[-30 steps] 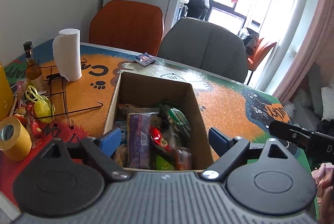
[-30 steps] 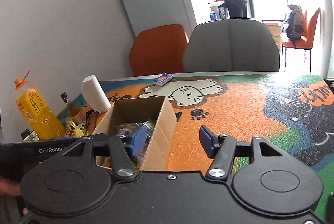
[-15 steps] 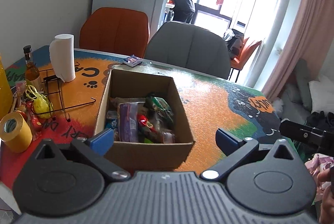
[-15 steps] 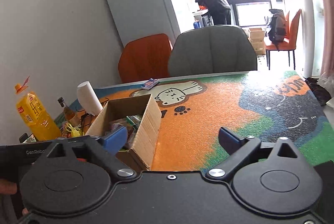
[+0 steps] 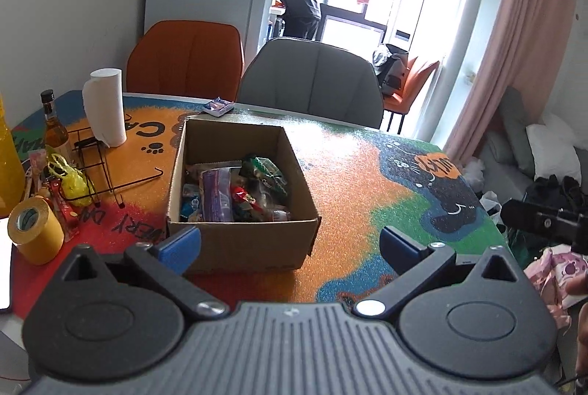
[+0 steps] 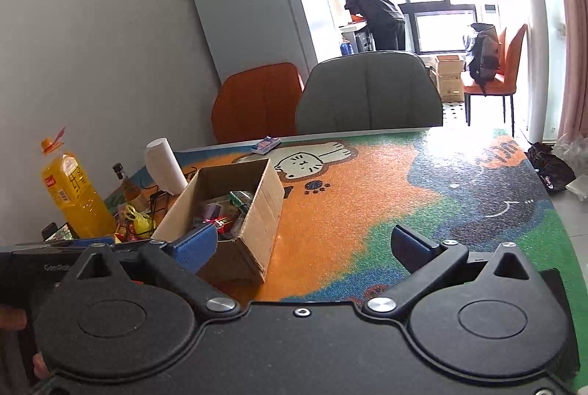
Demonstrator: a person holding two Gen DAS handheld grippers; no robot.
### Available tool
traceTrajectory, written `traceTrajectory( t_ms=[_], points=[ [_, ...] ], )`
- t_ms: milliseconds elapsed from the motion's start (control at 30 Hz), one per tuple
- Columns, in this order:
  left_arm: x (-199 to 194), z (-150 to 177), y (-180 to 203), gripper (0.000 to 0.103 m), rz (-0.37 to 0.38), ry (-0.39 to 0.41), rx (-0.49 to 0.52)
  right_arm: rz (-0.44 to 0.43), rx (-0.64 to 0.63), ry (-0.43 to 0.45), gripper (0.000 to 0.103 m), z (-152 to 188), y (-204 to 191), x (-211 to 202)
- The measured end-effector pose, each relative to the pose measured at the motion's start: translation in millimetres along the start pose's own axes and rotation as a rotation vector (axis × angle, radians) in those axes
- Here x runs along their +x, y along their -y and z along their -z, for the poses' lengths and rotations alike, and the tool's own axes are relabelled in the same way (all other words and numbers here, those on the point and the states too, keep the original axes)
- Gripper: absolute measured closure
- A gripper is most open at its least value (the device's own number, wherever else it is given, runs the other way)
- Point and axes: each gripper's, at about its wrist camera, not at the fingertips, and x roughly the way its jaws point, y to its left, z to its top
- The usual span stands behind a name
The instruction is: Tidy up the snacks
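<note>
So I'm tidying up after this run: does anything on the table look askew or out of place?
The cardboard box sits upright, with snacks piled loosely inside. Left of it, a black wire rack lies tipped among small wrappers.

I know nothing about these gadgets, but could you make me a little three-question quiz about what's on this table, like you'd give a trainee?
1. True or false: the cardboard box holds snack packets.
2. Multiple choice: what stands upright at the table's far left, beyond the wire rack?
A. a paper towel roll
B. a kettle
C. a flower vase
3. Fill in: neither the left gripper nor the right gripper holds anything; both are ____.

Key
1. True: the snack packets lie inside the box.
2. A: the paper towel roll.
3. open; the jaws of both have just been opening, with nothing between them.
</note>
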Motion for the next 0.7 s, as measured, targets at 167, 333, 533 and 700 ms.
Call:
traceTrajectory(
  t_ms=[167, 333, 533, 700],
  points=[
    [-19, 0, -2, 0.0, 0.001, 0.028, 0.026, 0.016, 0.006, 0.015, 0.0, 2, 5, -16],
    [-31, 0, -5, 0.0, 0.011, 0.052, 0.019, 0.022, 0.03, 0.027, 0.0, 5, 9, -29],
    [-33, -2, -10, 0.0, 0.012, 0.055, -0.002, 0.03, -0.002, 0.035, 0.0, 3, 4, -36],
    [-34, -1, -10, 0.0, 0.008, 0.056, 0.0, 0.034, 0.004, 0.03, 0.0, 3, 7, -34]
  ],
)
